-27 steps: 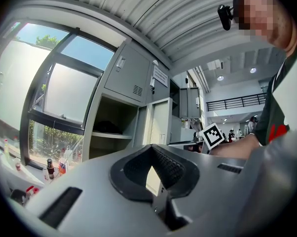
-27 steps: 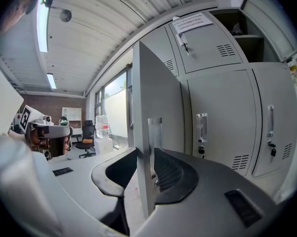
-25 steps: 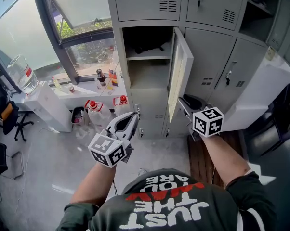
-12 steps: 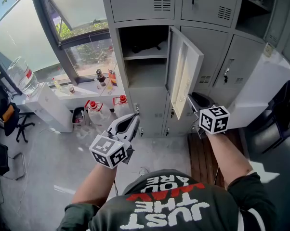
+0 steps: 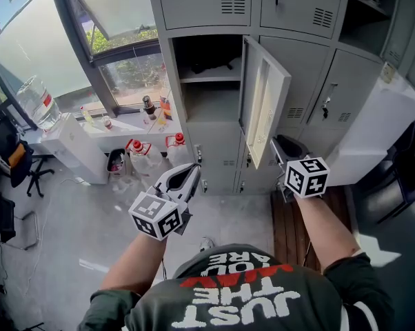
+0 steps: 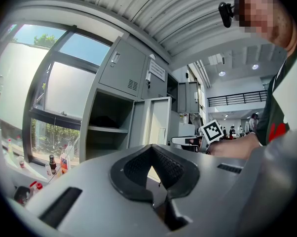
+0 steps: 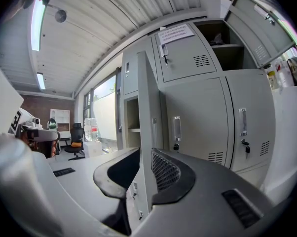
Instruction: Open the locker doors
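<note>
At locker door (image 5: 266,102) edge, right gripper (image 7: 145,149) just closing on it; left gripper (image 6: 151,147) pinched empty; bottles (image 5: 147,106) beyond.

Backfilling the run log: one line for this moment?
step: open locker doors | right claw: has just been closing, now on edge of open grey metal locker door | left claw: shut, empty

Dark green shirt (image 5: 252,296), red-white lettering (image 5: 236,294)

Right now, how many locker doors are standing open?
2. One is the middle door, swung out from the shelved compartment ahead. The other is the upper-right door, swung clear of its dark compartment. More may lie beyond the frame.
</note>
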`<state>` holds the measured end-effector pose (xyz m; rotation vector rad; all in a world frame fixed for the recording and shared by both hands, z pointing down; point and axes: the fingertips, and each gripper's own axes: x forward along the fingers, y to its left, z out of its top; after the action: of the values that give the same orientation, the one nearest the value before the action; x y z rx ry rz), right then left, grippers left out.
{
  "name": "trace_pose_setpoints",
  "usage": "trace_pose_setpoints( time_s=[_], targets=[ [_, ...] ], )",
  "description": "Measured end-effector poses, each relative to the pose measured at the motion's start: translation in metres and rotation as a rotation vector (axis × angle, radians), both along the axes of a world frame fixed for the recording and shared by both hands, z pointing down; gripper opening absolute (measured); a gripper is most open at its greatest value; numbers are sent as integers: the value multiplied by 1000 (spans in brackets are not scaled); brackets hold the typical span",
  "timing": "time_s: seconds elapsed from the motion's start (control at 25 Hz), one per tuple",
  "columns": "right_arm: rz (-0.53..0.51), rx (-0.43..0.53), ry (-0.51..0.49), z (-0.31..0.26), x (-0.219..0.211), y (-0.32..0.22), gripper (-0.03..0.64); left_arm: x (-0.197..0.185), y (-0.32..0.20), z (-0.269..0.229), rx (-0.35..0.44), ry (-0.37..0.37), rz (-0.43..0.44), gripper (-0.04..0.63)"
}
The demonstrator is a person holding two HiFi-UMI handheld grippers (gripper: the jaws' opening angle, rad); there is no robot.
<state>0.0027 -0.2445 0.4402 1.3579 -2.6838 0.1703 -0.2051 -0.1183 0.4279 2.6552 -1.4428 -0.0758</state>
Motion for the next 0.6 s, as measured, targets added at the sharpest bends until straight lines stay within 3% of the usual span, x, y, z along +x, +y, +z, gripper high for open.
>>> trace_pose_setpoints(
  time_s=[0.28,0.6],
  targets=[
    [-124,40,-52,-1,-24,51,88,-17,5,5,-37,-6,-68,6],
    [-240,-8,-74,16,-73,79,58,-47,4,3,-18,2,-106,6]
  ],
)
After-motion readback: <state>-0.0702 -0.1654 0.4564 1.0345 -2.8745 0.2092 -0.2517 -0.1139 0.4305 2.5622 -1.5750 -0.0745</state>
